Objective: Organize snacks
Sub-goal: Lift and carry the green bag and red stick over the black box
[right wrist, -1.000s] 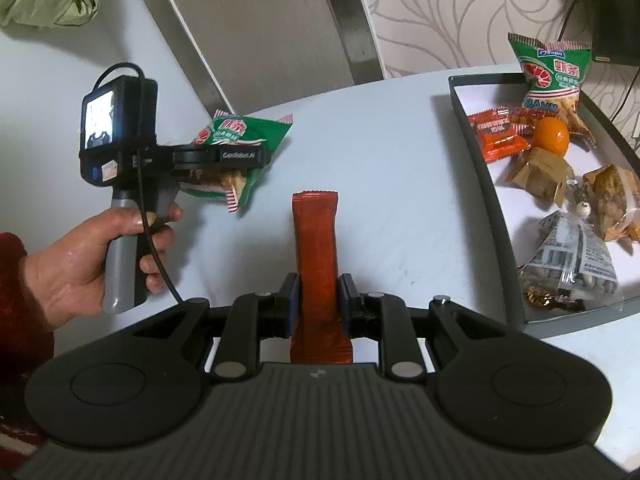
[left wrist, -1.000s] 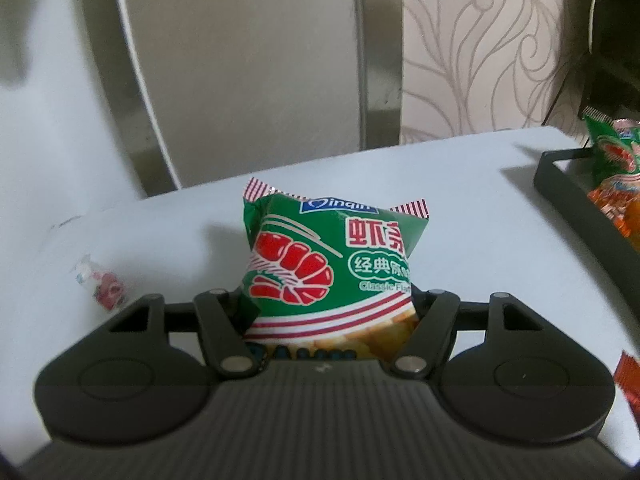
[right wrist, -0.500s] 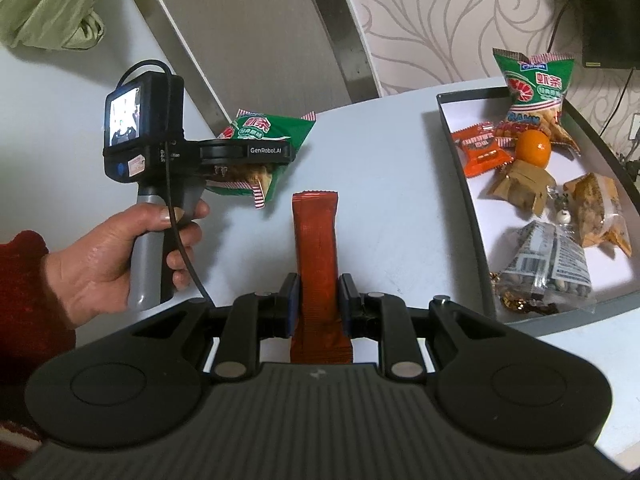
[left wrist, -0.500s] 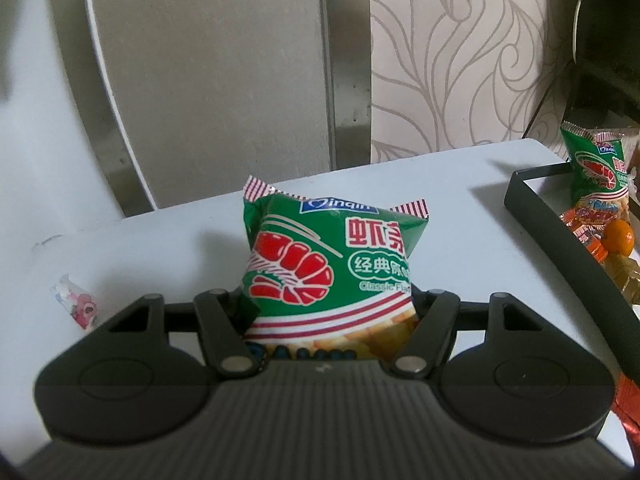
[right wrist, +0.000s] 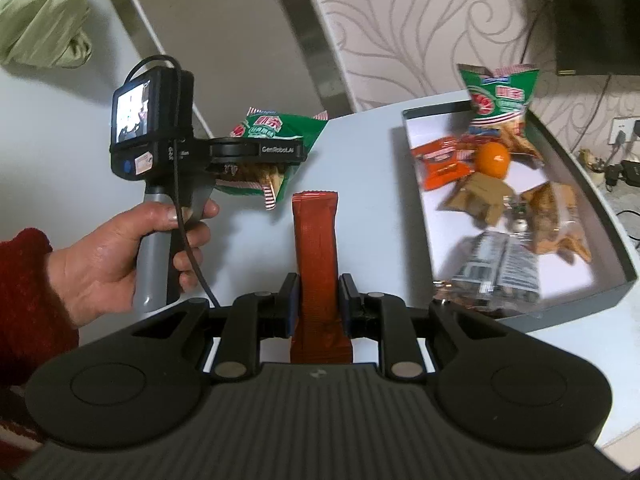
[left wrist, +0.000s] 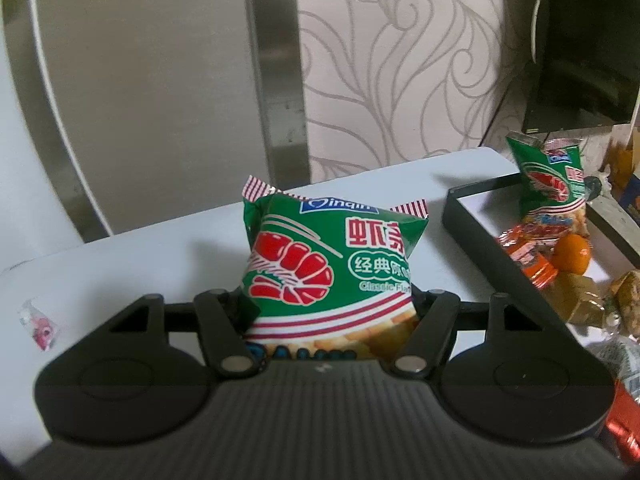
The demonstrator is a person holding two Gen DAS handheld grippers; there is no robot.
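Observation:
My left gripper is shut on a green shrimp-chip bag and holds it above the white table; it also shows in the right wrist view, left of centre. My right gripper is shut on a long red-brown snack bar that stands upright between the jaws. The dark tray lies to the right and holds a second green chip bag, orange packets, an orange and several other snacks. The tray's near wall shows in the left wrist view.
A small pink-and-white wrapper lies on the white table at the left. A patterned wall and a dark screen stand behind the table. Plugs and cables are beyond the tray.
Both grippers have moved right toward the tray with their snacks. The tray and its contents now sit nearer the centre of both views. Both grips are unchanged.

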